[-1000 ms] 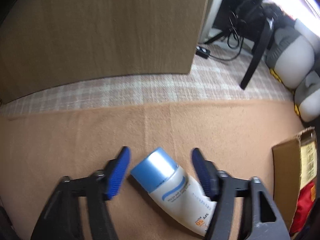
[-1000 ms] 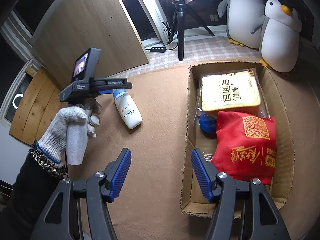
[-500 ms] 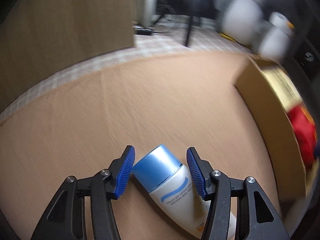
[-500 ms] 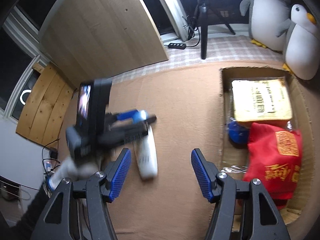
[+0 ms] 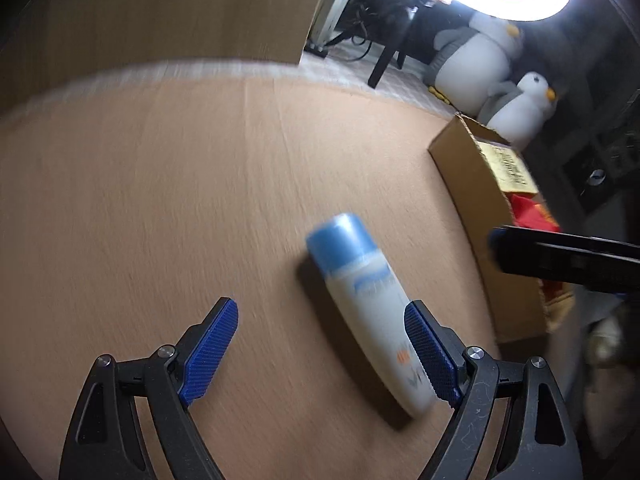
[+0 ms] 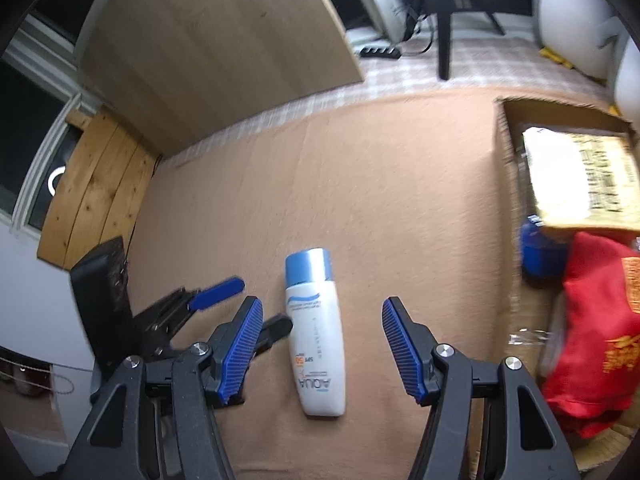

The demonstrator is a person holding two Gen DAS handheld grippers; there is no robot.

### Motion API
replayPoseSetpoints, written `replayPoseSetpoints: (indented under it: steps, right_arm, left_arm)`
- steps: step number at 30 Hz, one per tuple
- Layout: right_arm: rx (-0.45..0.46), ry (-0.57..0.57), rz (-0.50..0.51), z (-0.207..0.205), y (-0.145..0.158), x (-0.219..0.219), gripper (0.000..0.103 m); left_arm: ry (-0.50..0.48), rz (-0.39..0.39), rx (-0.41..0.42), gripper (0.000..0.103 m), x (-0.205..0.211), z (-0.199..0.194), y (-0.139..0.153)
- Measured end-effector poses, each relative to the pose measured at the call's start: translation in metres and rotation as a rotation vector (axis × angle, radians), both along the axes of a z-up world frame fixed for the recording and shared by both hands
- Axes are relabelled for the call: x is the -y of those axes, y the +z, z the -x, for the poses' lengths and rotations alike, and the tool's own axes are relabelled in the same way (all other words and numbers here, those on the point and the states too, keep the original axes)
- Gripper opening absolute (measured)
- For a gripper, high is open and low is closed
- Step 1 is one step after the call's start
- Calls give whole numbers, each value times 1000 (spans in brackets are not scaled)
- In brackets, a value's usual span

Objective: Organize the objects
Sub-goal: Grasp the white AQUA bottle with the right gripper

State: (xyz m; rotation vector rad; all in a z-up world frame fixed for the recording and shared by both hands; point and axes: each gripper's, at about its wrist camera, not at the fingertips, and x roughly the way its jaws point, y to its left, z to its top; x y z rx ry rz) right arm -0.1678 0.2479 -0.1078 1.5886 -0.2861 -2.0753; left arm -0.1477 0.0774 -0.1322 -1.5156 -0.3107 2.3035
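A white sunscreen bottle (image 6: 315,330) with a blue cap lies flat on the tan blanket (image 6: 380,184), cap pointing away. It also shows in the left wrist view (image 5: 370,308). My left gripper (image 5: 328,350) is open, the bottle lying beside its right finger. My right gripper (image 6: 322,346) is open, with the bottle between its fingers on the blanket. The left gripper (image 6: 224,300) shows just left of the bottle in the right wrist view. An open cardboard box (image 6: 505,148) at the right holds a red pouch (image 6: 596,320), a yellow packet (image 6: 580,176) and a blue item (image 6: 540,248).
A wooden board (image 6: 216,40) leans at the back. Two plush penguins (image 5: 492,64) and a tripod leg (image 6: 442,40) stand on the checked rug behind the blanket. A wooden panel (image 6: 96,192) is at the far left.
My left gripper has opened wide and let go of the bottle, which now lies on the blanket. My right gripper has moved left over the bottle.
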Motion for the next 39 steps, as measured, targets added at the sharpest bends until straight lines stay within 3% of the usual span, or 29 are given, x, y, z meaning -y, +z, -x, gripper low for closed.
replayPoseSetpoints:
  steps: [10, 19, 26, 33, 39]
  right_arm:
    - [86, 80, -67, 0, -39, 36, 59]
    - [131, 89, -58, -3, -56, 42, 58]
    - [143, 97, -42, -6, -61, 43, 45]
    - [127, 67, -33, -14, -57, 39, 43]
    - [71, 34, -28, -19, -35, 23, 42]
  left_arm:
    - [-15, -69, 53, 83, -13, -19, -13]
    - [-32, -82, 75, 63, -20, -13, -17]
    - [-48, -97, 90, 48, -25, -13, -19]
    - [-49, -101, 92, 48, -26, -15, -16]
    - [-60, -114, 63, 48, -35, -16, 0]
